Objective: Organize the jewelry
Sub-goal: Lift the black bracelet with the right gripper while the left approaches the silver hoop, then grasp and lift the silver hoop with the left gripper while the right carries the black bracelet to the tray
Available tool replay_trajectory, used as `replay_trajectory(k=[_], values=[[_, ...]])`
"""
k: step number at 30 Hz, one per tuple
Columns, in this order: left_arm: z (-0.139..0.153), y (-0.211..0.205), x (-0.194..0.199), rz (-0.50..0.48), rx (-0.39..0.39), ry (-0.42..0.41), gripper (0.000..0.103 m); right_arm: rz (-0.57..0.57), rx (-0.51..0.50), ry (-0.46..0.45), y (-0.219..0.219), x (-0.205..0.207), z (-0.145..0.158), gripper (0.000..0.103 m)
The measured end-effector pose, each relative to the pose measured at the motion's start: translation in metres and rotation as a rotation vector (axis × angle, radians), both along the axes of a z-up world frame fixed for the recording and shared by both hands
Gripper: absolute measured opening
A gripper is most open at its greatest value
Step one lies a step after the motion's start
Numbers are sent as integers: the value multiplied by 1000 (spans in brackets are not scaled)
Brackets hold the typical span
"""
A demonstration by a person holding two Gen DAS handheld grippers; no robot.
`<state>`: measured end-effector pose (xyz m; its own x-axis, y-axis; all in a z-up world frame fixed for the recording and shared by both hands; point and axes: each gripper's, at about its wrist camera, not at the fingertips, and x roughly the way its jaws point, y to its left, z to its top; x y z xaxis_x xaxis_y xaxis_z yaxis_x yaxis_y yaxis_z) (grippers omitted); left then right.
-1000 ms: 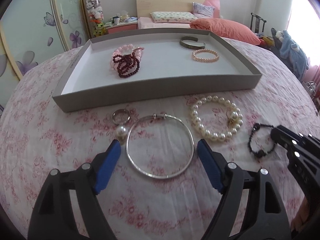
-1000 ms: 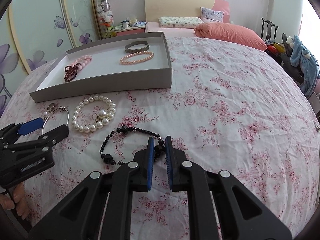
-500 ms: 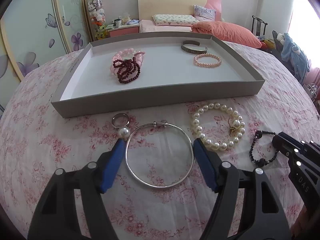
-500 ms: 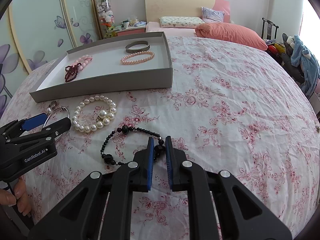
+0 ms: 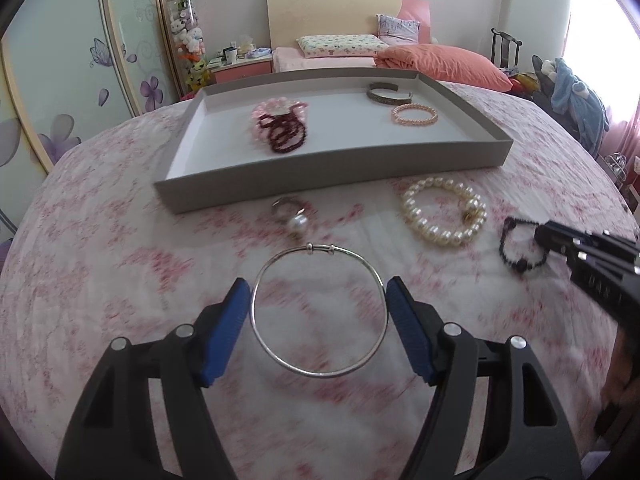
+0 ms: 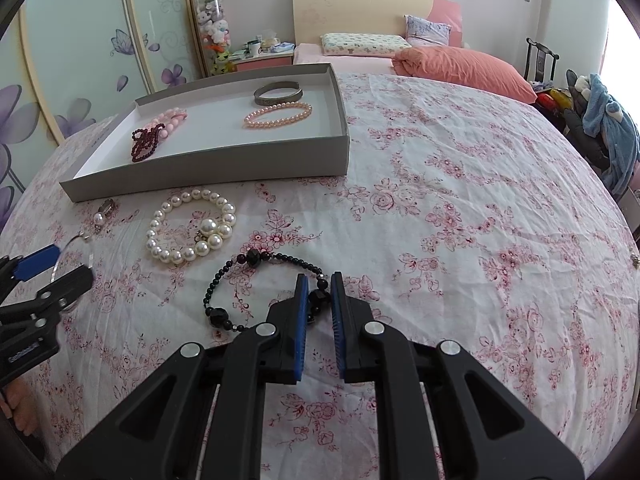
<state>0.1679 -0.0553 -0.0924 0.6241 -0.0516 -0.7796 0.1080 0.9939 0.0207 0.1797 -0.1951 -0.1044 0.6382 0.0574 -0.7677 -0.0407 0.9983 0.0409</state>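
My left gripper (image 5: 319,292) is shut on a thin silver bangle (image 5: 320,311), its blue pads pressing both sides, and holds it above the floral cloth. My right gripper (image 6: 319,290) is shut on a black bead bracelet (image 6: 256,258) that lies on the cloth. A white pearl bracelet (image 5: 444,216) (image 6: 191,226) and a pearl ring (image 5: 291,216) (image 6: 103,213) lie in front of the grey tray (image 5: 332,178) (image 6: 208,170). The tray holds a pink and dark red bead pile (image 5: 282,126), a metal cuff (image 5: 389,93) and a pink bead bracelet (image 5: 414,114).
The round table has a pink floral cloth (image 6: 460,208). A bed with an orange pillow (image 6: 460,68) stands behind. Wardrobe doors (image 5: 60,60) are at the left, a chair with blue clothes (image 6: 604,132) at the right.
My left gripper has closed onto the silver bangle and lifted it back away from the pearl ring. The right gripper has stayed shut on the black bracelet.
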Motion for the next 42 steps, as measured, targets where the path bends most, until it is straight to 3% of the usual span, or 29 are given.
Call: replay_trajectory(k=[11,30,42], values=[[-1,54,0,107,13,11,68,19,14,-1,4,0,0,12],[-6,64,3,135,-15,24,68,48,87,-92,8,-8,24,12],[28,64,-12,146,-43,-103,68,101,120,-203,22,-17,58,12]])
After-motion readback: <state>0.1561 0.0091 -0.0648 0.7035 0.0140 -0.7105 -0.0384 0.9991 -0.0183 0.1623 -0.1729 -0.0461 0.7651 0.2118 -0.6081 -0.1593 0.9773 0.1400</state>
